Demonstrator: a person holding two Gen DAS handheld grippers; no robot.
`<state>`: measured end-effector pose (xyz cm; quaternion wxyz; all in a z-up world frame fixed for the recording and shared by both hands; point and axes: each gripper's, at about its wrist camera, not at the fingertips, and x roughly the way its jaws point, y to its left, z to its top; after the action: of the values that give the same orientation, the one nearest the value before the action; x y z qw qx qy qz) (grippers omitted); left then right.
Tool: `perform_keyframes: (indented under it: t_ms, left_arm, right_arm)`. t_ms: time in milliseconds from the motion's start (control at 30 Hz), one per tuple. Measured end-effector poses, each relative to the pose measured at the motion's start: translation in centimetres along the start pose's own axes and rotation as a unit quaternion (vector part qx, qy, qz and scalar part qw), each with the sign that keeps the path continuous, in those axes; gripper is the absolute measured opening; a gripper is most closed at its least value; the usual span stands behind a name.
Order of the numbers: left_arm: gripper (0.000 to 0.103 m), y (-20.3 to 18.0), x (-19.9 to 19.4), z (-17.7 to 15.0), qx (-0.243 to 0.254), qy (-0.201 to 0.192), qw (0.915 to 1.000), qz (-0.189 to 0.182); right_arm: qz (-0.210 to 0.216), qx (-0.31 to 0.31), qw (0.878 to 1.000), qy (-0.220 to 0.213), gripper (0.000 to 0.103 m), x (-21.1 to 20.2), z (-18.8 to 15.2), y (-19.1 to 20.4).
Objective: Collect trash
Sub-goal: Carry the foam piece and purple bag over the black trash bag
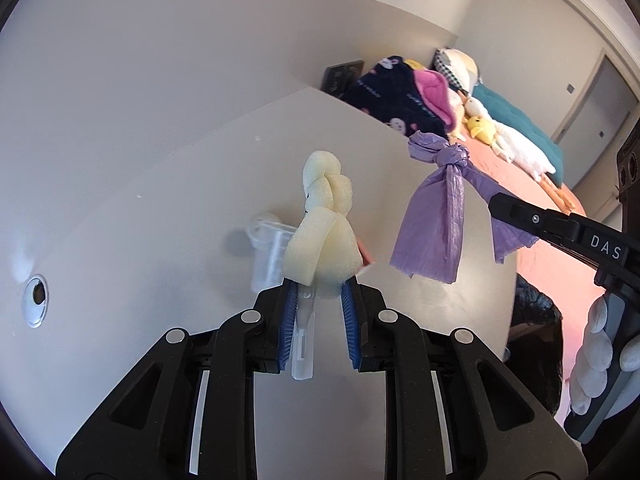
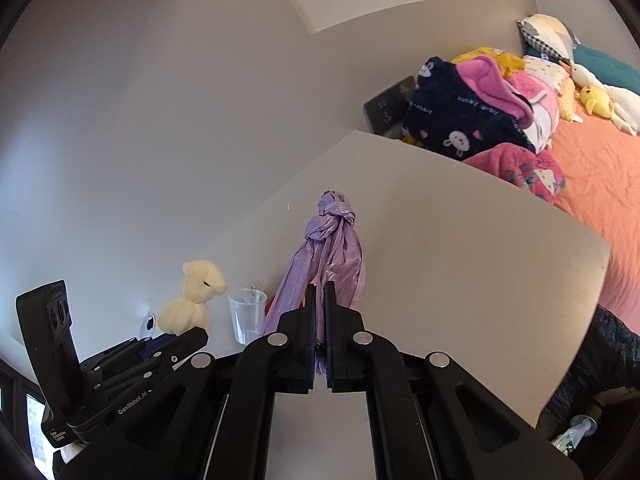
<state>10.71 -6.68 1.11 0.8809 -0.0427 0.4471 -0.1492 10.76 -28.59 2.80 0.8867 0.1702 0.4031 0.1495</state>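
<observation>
A red scrap (image 1: 366, 260) is peeking out behind the foam, too hidden to identify. The left gripper (image 1: 319, 292) is clamping the cream foam piece (image 1: 322, 220), which is sticking up at 12 o'clock from its pads. The right gripper (image 2: 319, 312) is pinching the knotted purple bag (image 2: 328, 248) (also at 12 o'clock). A clear plastic cup (image 2: 246, 316) is standing on the grey table (image 2: 460, 260), at 10 o'clock from the right gripper.
</observation>
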Motion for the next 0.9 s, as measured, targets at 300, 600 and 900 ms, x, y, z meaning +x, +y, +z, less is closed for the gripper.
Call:
perform_keyframes:
  t_ms: [300,600,900]
  left_arm:
    - [0.021,-4.5,-0.1,-0.6,0.036,0.003,0.9988,-0.032]
    - [0.021,-8.9,0.4,-0.4,0.074,0.005,0.9955,-0.059]
    - [0.021,-12.7,0.6,-0.7,0.11,0.009,0.9897,-0.091]
  right_arm:
    - [-0.015,0.018,1.0,-0.02,0.004,-4.5,-1.9,-2.0]
    - [-0.027,0.035,0.998,-0.044,0.004,-8.5,-3.3,-3.9]
    - [-0.048,0.06,0.995,-0.065,0.004,-11.8,-4.5,-6.3]
